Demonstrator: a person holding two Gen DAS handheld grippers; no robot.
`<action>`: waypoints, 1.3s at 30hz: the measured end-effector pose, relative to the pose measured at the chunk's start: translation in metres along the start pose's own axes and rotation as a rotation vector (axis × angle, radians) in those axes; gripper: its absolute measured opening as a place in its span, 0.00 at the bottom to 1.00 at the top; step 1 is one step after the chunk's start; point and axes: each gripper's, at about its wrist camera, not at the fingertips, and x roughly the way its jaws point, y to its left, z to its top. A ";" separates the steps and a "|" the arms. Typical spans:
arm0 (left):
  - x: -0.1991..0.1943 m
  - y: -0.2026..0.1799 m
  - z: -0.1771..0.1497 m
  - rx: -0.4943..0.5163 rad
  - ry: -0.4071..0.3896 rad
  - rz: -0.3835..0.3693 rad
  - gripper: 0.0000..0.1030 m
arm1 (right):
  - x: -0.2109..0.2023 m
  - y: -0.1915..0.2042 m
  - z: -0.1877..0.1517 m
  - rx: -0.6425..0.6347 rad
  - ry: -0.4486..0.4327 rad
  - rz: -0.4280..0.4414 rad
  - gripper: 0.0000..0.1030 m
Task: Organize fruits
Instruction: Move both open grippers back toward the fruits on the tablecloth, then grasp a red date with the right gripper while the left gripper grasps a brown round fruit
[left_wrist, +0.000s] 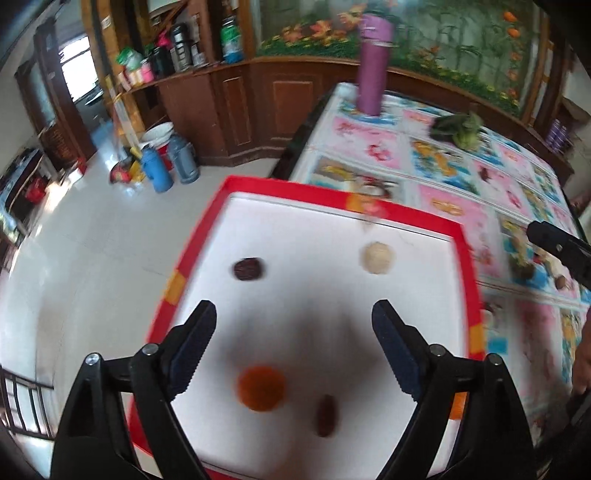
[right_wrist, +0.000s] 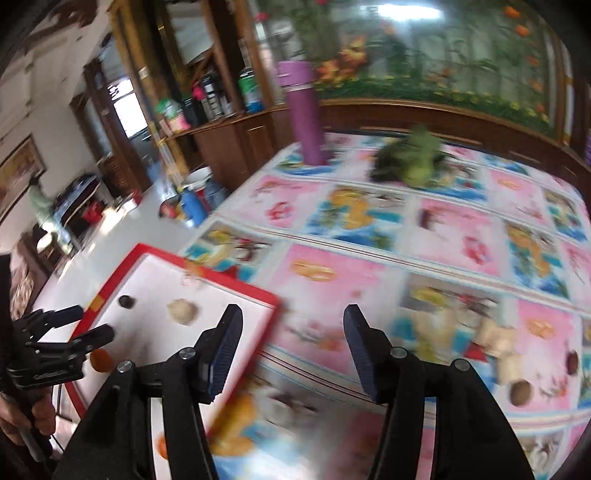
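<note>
We see both spread, empty: left gripper (left_wrist: 293, 325) over red-rimmed tray (left_wrist: 406, 214) (orange fruit (left_wrist: 261, 387) between fingers), right gripper (right_wrist: 293, 332) over tabletop (right_wrist: 461, 240).

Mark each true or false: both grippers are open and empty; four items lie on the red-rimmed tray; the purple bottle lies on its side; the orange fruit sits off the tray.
1. The left gripper and right gripper are open and empty. True.
2. Four items lie on the red-rimmed tray. True.
3. The purple bottle lies on its side. False: it stands upright.
4. The orange fruit sits off the tray. False: it lies on it.
</note>
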 end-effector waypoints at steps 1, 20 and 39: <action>-0.006 -0.015 -0.002 0.033 -0.010 -0.023 0.84 | -0.008 -0.016 -0.005 0.028 0.003 -0.027 0.55; -0.004 -0.223 -0.011 0.388 0.008 -0.227 0.84 | -0.089 -0.235 -0.075 0.353 -0.060 -0.326 0.55; 0.067 -0.267 0.016 0.462 0.081 -0.266 0.70 | -0.045 -0.245 -0.068 0.224 0.027 -0.399 0.39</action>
